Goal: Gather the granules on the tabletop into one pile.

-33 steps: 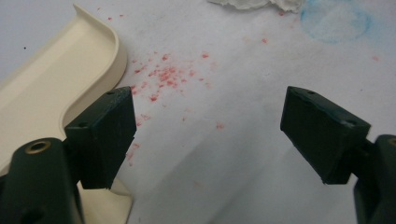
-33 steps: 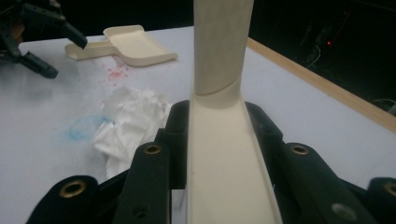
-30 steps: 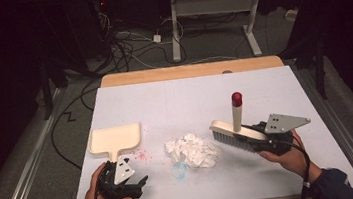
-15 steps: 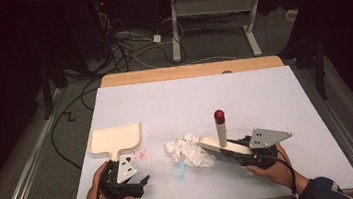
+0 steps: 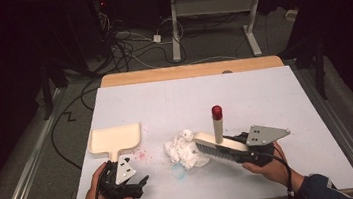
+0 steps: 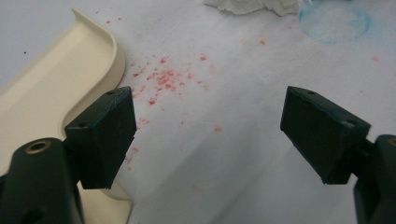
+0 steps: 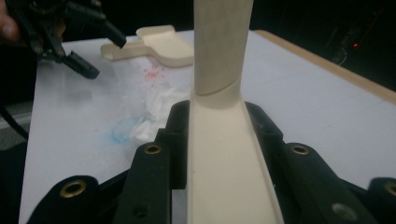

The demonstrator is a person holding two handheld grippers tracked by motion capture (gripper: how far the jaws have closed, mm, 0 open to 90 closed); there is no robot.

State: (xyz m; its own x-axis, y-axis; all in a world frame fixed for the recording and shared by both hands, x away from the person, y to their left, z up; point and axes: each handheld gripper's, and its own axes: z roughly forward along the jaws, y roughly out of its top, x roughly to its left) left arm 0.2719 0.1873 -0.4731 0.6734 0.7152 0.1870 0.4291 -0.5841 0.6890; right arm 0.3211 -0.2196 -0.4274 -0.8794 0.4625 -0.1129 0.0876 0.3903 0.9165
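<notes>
Brush pinched in my right jaws has come down left against the crumpled tissue mid-bench, sweep toward dustpan looks started; left jaws spread, empty beside its handle.

The high view looked forward and down over the table. Both gripper views sat close and low, apparently sharing the dustpan and paper.
</notes>
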